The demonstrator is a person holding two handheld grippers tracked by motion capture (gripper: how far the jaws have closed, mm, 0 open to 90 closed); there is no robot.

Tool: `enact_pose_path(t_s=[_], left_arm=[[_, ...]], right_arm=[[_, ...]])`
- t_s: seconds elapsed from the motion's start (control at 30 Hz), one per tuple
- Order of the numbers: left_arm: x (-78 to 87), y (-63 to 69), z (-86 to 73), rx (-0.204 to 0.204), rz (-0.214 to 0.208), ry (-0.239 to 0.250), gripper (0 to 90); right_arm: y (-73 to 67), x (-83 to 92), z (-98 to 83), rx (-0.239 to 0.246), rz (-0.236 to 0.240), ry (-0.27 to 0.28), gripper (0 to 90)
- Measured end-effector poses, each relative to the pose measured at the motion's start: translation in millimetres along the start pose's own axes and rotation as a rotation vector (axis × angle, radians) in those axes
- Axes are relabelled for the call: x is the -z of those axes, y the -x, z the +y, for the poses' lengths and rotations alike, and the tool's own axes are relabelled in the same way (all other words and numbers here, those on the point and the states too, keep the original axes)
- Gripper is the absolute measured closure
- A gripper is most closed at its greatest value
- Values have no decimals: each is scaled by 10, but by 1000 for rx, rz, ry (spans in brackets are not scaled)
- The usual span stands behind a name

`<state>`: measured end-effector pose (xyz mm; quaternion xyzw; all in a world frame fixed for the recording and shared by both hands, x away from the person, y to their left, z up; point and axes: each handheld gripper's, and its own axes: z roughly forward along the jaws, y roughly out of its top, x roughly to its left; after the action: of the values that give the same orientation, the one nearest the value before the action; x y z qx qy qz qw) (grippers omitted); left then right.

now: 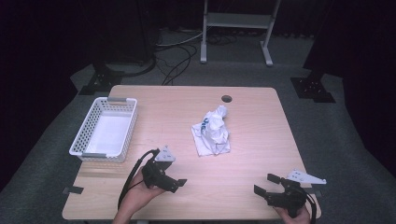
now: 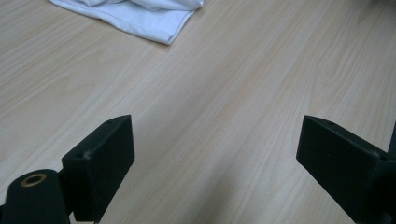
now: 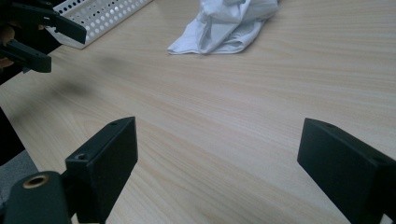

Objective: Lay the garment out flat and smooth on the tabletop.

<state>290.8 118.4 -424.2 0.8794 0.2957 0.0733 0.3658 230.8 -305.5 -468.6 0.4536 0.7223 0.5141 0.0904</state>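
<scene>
A crumpled white cloth (image 1: 212,130) with blue print lies near the middle of the wooden table (image 1: 243,158). My left gripper (image 1: 177,185) is held at the front left and points right, well short of the cloth. It is open, with bare wood between its jaws (image 2: 217,140). The cloth's corner (image 2: 140,11) shows at the top of the left gripper view. My right gripper (image 1: 265,184) sits at the front right and points left, also open and holding nothing (image 3: 217,140). Ahead of it are the cloth (image 3: 229,23) and the left gripper (image 3: 65,49).
A white perforated basket (image 1: 105,128) stands on the table's left side, and its wall (image 3: 102,14) shows in the right gripper view. A round cable hole (image 1: 227,98) is near the table's far edge. A metal stand (image 1: 238,23) and cables are on the floor beyond.
</scene>
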Motion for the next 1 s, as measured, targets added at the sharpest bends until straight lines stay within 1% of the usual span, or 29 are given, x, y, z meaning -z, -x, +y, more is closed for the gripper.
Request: enact_pose_path(t_s=[0.1, 0.2, 0.23, 0.4, 0.43, 0.5, 0.57, 0.77, 0.93, 1.0], left_arm=[[11, -6, -5, -1, -1, 2, 113], [0, -32, -14, 18, -9, 4, 113], [-9, -53, -14, 20, -6, -6, 113], [-19, -106, -66, 41, 1, -18, 113], [-14, -118, -67, 45, 4, -17, 113], [0, -128, -70, 52, -1, -3, 113], [5, -139, -77, 49, -5, -2, 113], [-6, -159, -98, 61, -14, -3, 113], [-5, -130, -80, 50, -30, 6, 113], [-3, -124, -77, 49, -32, 8, 113]], right_arm=[[-33, -20, 20, 6, 1, -4, 118], [-51, -45, 38, 16, 0, -20, 118], [-51, -53, 44, 18, 1, -25, 118], [-25, -121, 89, 23, 7, -49, 118], [-22, -134, 97, 24, 9, -53, 118], [-19, -170, 119, 26, 14, -59, 118], [-26, -210, 162, 34, 16, -73, 118], [-51, -303, 301, 54, 23, -79, 118], [-91, -441, 422, 79, 21, -108, 118], [-99, -517, 483, 83, 30, -117, 118]])
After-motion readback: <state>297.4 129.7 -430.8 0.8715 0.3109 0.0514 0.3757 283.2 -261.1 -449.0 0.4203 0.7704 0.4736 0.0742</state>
